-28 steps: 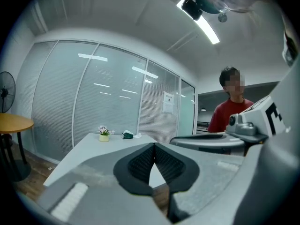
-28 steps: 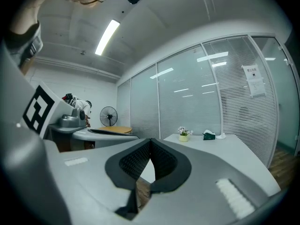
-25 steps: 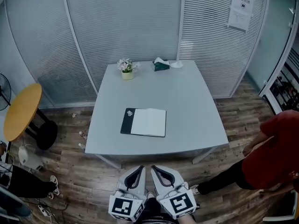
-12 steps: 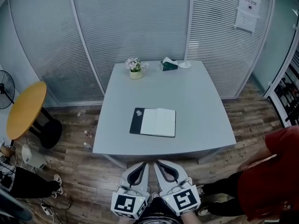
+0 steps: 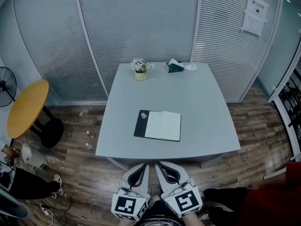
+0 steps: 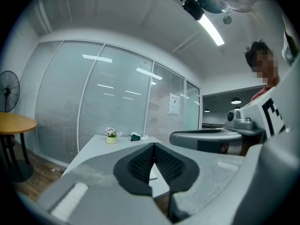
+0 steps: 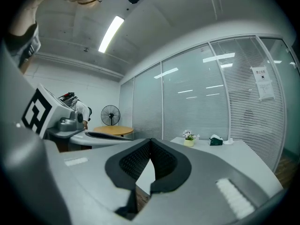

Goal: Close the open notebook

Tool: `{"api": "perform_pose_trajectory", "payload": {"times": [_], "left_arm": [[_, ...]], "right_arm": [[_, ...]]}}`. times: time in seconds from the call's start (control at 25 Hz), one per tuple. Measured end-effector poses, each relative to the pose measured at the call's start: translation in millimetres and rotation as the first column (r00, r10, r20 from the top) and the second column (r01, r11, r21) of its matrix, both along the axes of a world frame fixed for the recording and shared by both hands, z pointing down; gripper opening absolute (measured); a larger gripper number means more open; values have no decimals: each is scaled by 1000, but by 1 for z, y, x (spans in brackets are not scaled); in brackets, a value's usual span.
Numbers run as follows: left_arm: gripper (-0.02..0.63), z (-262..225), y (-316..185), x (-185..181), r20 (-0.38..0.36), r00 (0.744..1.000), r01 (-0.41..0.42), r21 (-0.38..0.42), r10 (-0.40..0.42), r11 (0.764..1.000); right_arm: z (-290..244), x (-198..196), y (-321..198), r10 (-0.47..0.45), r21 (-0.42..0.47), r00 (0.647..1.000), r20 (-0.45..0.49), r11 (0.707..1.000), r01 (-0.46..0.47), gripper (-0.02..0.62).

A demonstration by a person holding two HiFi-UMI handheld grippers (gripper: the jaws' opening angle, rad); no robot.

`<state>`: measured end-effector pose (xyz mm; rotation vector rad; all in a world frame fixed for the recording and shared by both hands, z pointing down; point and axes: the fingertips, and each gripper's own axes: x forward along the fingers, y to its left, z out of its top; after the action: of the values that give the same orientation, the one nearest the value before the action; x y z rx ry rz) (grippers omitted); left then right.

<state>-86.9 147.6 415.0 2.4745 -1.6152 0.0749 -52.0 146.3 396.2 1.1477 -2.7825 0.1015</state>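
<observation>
Notebook (image 5: 158,125), black-covered with white pages, lies open on the pale grey counter (image 5: 202,102), well apart from the left tongs (image 5: 144,167) and right tongs (image 5: 159,166), both closed on nothing; closed tips might shove it sliding instead of folding its cover over.

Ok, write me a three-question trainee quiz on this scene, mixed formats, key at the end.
1. True or false: the notebook on the grey table lies open.
2. Multiple choice: what shares the table's far edge with the flower pot? A) a tissue box B) a mug C) a laptop
3. Fill in: the left gripper and the right gripper, held short of the table's near edge, both have their jaws ____, with nothing between them.

Key: 1 true; 2 A; 3 shut.
</observation>
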Motion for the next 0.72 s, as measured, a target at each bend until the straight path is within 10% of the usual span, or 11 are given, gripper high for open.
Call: {"api": "perform_pose_trajectory", "payload": {"times": [0.72], "left_arm": [[4, 5, -86, 15, 16, 999, -40, -15, 41, 999]], "right_arm": [[0, 20, -90, 77, -11, 996, 48, 997, -76, 3]]}}
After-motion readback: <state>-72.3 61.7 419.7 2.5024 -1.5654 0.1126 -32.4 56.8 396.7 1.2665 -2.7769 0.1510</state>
